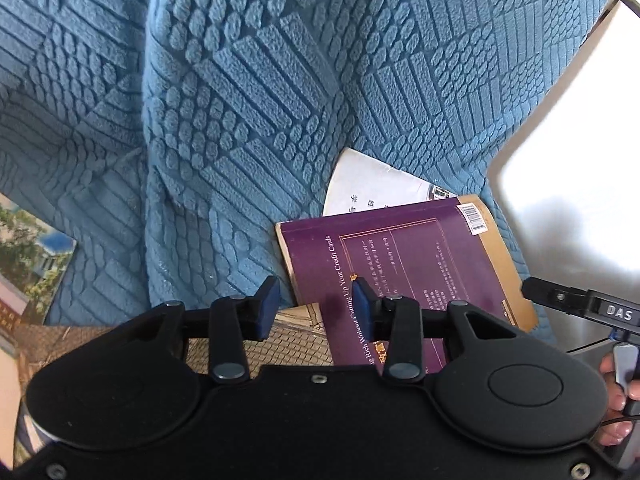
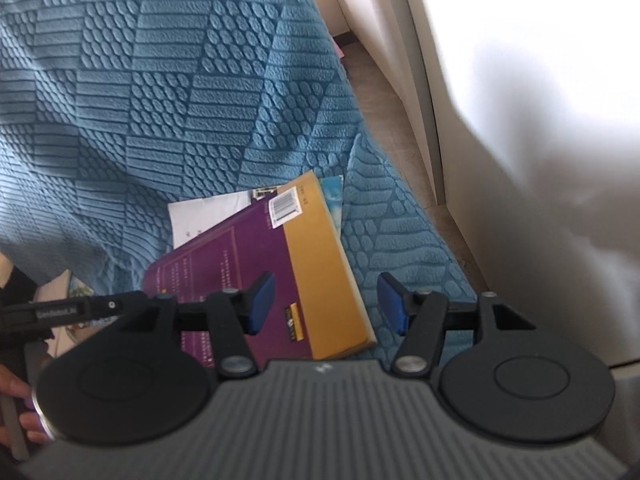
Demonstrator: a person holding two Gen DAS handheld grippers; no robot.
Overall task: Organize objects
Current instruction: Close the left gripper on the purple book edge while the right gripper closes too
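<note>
The left gripper [image 1: 316, 306] is hovering with its blue pads [image 1: 269, 300] standing narrowly apart and nothing pressed between them; its right pad is sitting over the purple book [image 1: 404, 264], whose left edge is showing in the gap. The right gripper [image 2: 326, 304] is hanging with jaws wider apart, also empty, straddling the same book's tan right edge.

Along the purple cover, sideways gold lettering is reading "Rich Without Cutting Up Your Credit Cards"; a white barcode label [image 1: 472, 218] is sitting at the book's far corner, toward one o'clock from the left gripper. Small pale print inside a thin frame is too fine to read. At three o'clock in the left view, a black bar [image 1: 580, 304] on the other tool is bearing the letters "DAS".

A white booklet [image 1: 368, 188] is peeking out from under the purple book at twelve o'clock, and a picture-covered book [image 1: 36, 256] is lying at nine o'clock. Everything is resting on a blue textured blanket [image 1: 248, 92]. In the right view, bare floor [image 2: 384, 96] and a pale wall [image 2: 520, 160] are lying toward two o'clock.
</note>
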